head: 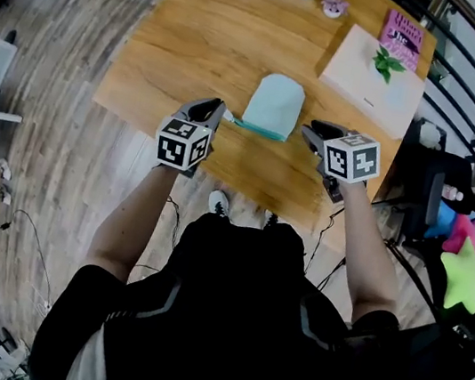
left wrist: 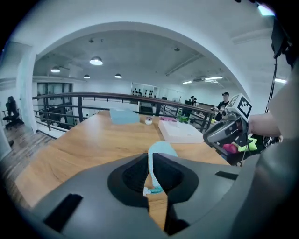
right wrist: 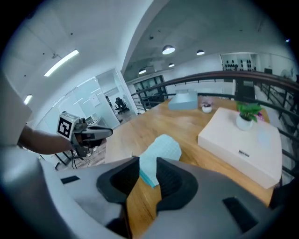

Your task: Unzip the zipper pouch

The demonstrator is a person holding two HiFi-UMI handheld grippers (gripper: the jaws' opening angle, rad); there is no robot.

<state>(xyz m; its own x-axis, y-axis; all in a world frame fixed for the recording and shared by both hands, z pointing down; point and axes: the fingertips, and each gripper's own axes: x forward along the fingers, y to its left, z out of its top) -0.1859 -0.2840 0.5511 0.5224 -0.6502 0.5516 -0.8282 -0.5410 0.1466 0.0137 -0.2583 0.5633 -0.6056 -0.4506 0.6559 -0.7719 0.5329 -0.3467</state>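
Left gripper clenched on the zipper end at the left corner of the zipper pouch; whether it holds the pull or a fabric tab cannot be told. Right gripper released, jaws apart; the pouch's right corner sits between them, pads not pressing. Pouch lies flat on the table, zipper along its near edge, apparently closed. Recommended: right gripper to close firmly on its corner before any pull; draw low and parallel to that edge, fabric kept taut so the slider does not snag. White box beyond, well apart; no obstruction.
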